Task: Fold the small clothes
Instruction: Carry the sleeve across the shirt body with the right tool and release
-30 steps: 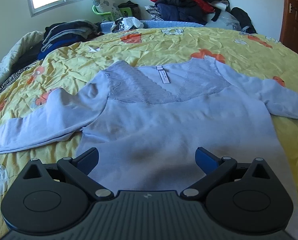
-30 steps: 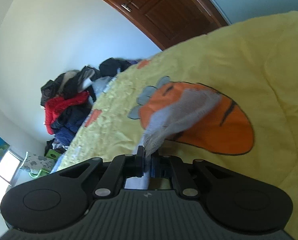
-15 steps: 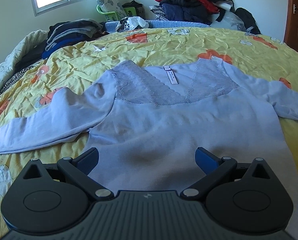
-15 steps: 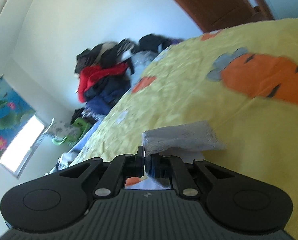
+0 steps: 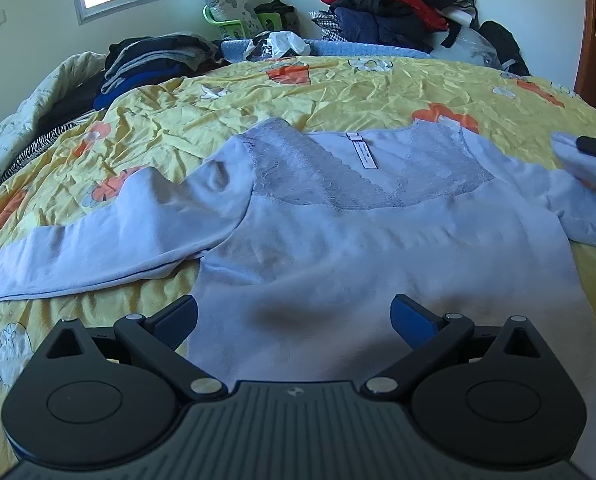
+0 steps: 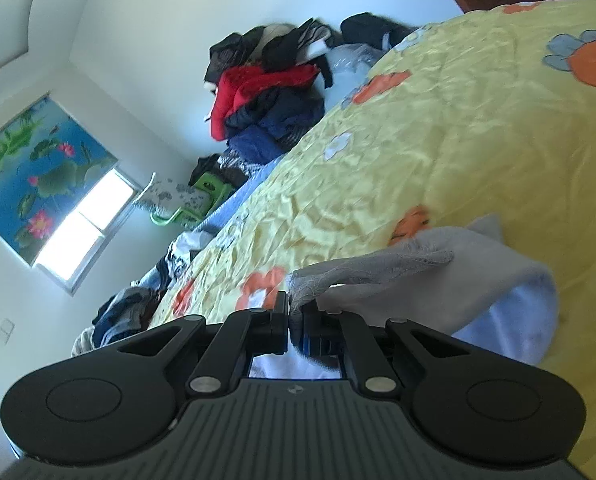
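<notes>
A pale lavender long-sleeved top (image 5: 378, 248) lies flat, front up, on a bed covered by a yellow floral bedspread (image 5: 338, 92). Its lace neckline points toward the far edge of the bed and its hem toward the near edge, so the body's long axis runs near to far, while the sleeves stretch across the bed from side to side.

At the left, the left sleeve (image 5: 110, 244) lies spread out flat toward the left edge of the bed, with nothing touching it. The left gripper (image 5: 294, 316) hovers over the hem near the near edge, pointing along the body toward the neckline. Its blue-padded jaws stand wide apart and hold nothing; the cloth lies beneath them, and whether they touch it cannot be told.

At the right, the right gripper (image 6: 296, 314) has its jaws closed tight on the lace cuff (image 6: 322, 284) of the right sleeve (image 6: 458, 280), which is lifted off the bedspread and doubled back on itself near the right edge. The body of the top lies to the left of this gripper, so the likely next move is to carry the sleeve inward across the chest. The right hand is the nearer one for that fold.
</notes>
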{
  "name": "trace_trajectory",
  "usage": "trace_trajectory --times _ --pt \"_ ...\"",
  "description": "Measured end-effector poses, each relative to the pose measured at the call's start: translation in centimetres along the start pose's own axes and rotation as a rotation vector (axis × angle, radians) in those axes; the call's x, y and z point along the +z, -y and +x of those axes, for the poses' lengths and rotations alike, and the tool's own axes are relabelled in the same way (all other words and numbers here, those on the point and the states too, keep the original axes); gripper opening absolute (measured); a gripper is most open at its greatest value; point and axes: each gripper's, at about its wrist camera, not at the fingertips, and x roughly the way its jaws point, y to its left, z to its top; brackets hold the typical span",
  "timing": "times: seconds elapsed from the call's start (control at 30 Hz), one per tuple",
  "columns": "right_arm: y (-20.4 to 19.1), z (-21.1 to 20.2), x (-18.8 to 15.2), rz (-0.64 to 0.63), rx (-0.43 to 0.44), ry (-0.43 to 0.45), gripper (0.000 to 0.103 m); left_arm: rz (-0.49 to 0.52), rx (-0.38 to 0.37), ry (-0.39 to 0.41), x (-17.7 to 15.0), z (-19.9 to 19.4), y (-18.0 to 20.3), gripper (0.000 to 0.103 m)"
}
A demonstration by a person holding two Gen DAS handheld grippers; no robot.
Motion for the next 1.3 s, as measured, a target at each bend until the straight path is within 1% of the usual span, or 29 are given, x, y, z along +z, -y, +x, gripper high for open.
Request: trace_trajectory --times 0.2,0.3,0.5,0.6,0.8,1.03,1.3 --pt "-1.7 0.5 -1.4 -0.028 0.0 -0.03 0.009 -0.008 -0.015 -0.004 0.0 0.0 -0.6 0.103" --pt "-2.8 1.2 -2.0 -0.057 -0.005 -0.039 0.009 -0.014 -0.01 0.004 0.2 0.0 -1.0 0.103" --pt "-6.2 2.8 -3.8 -0.194 -0.007 -0.093 0.009 -0.035 0.009 -0.01 0.2 0.4 -2.3 0.103" --pt "-7.9 3.8 -4.7 -0.237 -0.008 -0.125 0.009 -0.039 0.014 -0.018 0.1 0.6 -2.8 0.103" --pt "-10.1 5.1 -6.3 -0.28 -0.006 -0.155 0.009 -0.028 0.034 -0.018 -0.2 0.8 -3.5 0.103" --pt "-12.2 7.3 -8.0 -0.306 -0.025 -0.181 0.009 -0.035 0.037 -0.019 -0.5 0.7 -4.4 0.103" --pt "-15.9 9.3 -10.7 -0.399 -0.006 -0.204 0.009 -0.057 0.054 -0.013 -0.4 0.3 -5.9 0.103"
